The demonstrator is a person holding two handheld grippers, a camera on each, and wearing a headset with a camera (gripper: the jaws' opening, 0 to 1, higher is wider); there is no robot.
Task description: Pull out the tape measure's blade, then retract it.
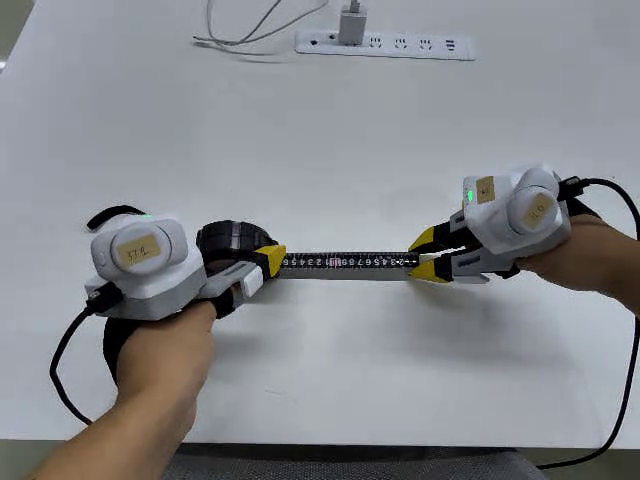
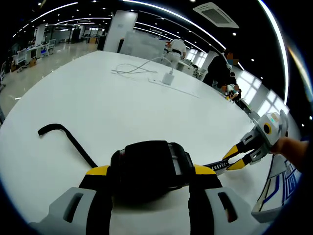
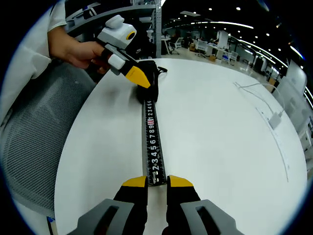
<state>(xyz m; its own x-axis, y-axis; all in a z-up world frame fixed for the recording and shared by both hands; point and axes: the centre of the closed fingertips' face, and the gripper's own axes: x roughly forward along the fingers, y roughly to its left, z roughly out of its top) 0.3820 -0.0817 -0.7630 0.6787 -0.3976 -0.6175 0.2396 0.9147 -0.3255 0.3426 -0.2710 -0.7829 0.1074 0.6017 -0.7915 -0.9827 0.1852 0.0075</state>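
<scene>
A black tape measure case [image 1: 233, 243] [image 2: 146, 166] sits on the white table, clamped between the yellow-tipped jaws of my left gripper [image 1: 262, 268] [image 2: 151, 171]. Its wrist strap [image 2: 66, 138] trails off to the left. The dark blade [image 1: 345, 262] [image 3: 153, 142] with white numbers is pulled out a short way to the right, flat over the table. My right gripper [image 1: 430, 255] [image 3: 157, 182] is shut on the blade's end. From the right gripper view the case [image 3: 151, 83] lies beyond the far end of the blade, held by the left gripper [image 3: 139, 78].
A white power strip [image 1: 385, 42] with a plugged charger [image 1: 352, 22] and cables [image 1: 250, 30] lies at the table's far edge. A mesh chair [image 3: 39, 142] stands by the near edge. People stand beyond the table [image 2: 222, 68]. The white table [image 1: 320, 140] is bare in between.
</scene>
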